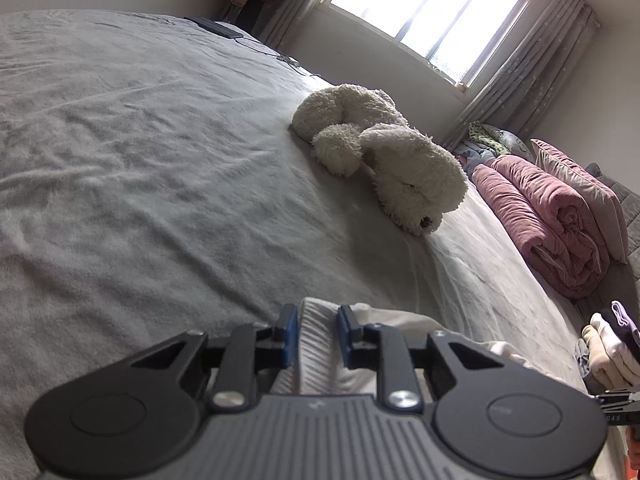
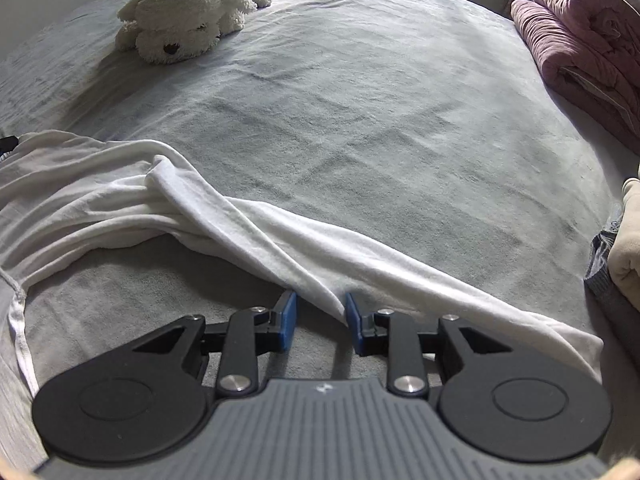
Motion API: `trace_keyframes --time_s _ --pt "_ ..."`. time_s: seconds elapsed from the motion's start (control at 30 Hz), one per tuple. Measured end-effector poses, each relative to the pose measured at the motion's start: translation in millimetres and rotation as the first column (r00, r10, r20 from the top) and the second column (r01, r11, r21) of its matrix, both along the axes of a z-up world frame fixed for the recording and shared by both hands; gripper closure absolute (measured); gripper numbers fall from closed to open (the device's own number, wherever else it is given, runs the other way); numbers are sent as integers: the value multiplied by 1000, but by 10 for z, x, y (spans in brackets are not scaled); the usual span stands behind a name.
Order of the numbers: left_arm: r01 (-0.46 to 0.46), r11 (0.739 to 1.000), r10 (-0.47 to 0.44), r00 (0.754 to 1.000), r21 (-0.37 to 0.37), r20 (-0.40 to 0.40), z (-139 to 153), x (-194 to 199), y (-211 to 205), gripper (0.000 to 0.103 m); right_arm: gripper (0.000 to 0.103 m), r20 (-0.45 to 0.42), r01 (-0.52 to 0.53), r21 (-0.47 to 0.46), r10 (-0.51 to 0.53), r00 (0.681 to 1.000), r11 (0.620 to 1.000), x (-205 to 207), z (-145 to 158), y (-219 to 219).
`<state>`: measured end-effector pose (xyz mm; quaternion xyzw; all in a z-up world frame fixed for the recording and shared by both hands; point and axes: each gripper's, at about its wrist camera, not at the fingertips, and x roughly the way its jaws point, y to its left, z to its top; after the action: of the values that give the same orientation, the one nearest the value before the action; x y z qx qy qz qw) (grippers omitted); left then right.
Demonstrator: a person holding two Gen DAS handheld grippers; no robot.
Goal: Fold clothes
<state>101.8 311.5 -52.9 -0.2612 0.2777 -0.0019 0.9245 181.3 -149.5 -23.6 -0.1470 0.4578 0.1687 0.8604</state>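
I see my left gripper [image 1: 318, 334] with its blue-padded fingers pinching a ribbed band of the white soft-cotton garment [image 2: 248, 220], which lies rumpled across the grey bedspread [image 2: 380, 112]. My right gripper [image 2: 321, 322] has its fingers spread, the garment's edge between them. A cream plush dog [image 2: 184, 16] lies farther back.

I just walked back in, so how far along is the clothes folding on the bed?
Done: a few folded clothes sit stacked at the bed's edge. In hand: the white garment lies rumpled on the grey bedspread; the left gripper has its waistband between its pads, the right gripper its edge. Left: every fold of it.
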Motion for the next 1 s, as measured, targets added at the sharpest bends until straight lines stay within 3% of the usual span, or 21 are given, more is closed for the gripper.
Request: trace_keyframes --time_s 0.27,0.37,0.57,1.0 --pt "-28 999 27 999 38 28 30 -13 -40 99 102 77 -1 -57 6 997 998 82 202 17" --pt "-62 997 60 997 49 52 53 -42 -33 99 102 125 15 -118 0 992 993 227 254 80" --pt "-137 989 131 987 63 90 79 -86 -6 100 102 206 77 -152 -44 978 985 624 254 263" --pt "-207 969 204 978 132 36 -24 -25 -10 98 103 236 174 -216 -122 964 961 1106 -229 559"
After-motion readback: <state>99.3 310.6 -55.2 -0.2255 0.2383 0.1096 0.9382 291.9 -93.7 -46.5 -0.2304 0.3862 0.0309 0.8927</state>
